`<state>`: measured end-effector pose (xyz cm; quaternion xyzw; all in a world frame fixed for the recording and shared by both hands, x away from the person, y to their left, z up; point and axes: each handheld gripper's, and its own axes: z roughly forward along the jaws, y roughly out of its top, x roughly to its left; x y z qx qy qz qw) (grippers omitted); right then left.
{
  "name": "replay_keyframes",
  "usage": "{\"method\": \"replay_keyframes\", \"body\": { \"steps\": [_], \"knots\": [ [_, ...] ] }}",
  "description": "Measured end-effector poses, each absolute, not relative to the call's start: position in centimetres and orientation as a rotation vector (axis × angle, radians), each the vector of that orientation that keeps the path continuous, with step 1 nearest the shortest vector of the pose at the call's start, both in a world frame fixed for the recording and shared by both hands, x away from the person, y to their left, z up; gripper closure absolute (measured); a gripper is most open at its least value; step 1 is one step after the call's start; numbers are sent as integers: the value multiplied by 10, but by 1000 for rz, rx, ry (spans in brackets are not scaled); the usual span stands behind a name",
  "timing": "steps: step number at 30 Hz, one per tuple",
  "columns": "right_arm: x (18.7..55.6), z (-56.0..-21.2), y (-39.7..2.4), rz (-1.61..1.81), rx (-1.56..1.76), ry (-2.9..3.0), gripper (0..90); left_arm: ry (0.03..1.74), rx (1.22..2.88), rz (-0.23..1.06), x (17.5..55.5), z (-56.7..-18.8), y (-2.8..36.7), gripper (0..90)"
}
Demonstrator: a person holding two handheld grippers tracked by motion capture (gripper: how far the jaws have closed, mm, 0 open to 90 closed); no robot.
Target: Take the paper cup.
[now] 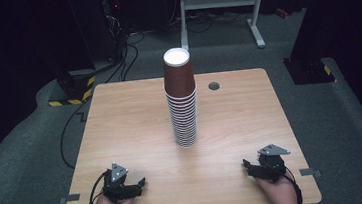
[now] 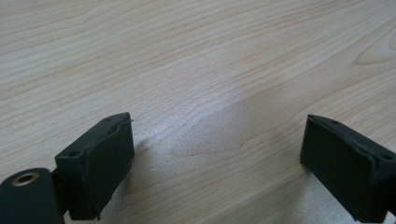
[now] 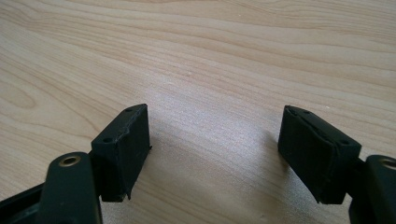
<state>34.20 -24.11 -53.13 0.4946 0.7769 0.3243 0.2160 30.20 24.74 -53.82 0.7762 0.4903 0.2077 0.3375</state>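
Observation:
A tall stack of brown paper cups (image 1: 181,99), upside down with a white base on top, stands in the middle of the wooden table (image 1: 120,118). My left gripper (image 1: 139,184) rests on the table near the front left, held by a hand, well apart from the stack. Its jaws stand open in the left gripper view (image 2: 217,154) with bare wood between them. My right gripper (image 1: 248,167) rests near the front right, also held by a hand. Its jaws are open too (image 3: 215,147), with nothing between them.
A round cable hole (image 1: 213,86) sits in the table behind the stack on the right. Beyond the far edge stand a white metal frame (image 1: 219,0) and dark equipment with cables on the grey floor (image 1: 12,148).

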Motion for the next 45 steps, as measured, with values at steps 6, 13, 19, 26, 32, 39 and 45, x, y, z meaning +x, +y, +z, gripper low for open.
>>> {"method": "replay_keyframes", "body": {
  "steps": [6, 13, 19, 26, 32, 39, 45],
  "knots": [
    [342, -531, -242, 900, 1370, 2154, 248, 1277, 2021, 542, 302, -538, 248, 109],
    [342, -531, -242, 900, 1371, 2153, 250, 1279, 2017, 549, 301, -538, 248, 125],
    [341, -531, -242, 903, 1369, 2157, 254, 1284, 2010, 562, 297, -538, 247, 149],
    [343, -531, -242, 907, 1356, 2165, 256, 1292, 2006, 562, 297, -538, 247, 152],
    [342, -531, -242, 912, 1358, 2169, 256, 1292, 2008, 564, 296, -538, 245, 153],
    [342, -531, -242, 912, 1355, 2172, 257, 1267, 2022, 552, 295, -538, 241, 144],
    [342, -531, -241, 911, 1350, 2175, 258, 1262, 2046, 526, 296, -537, 240, 104]
  ]
}}
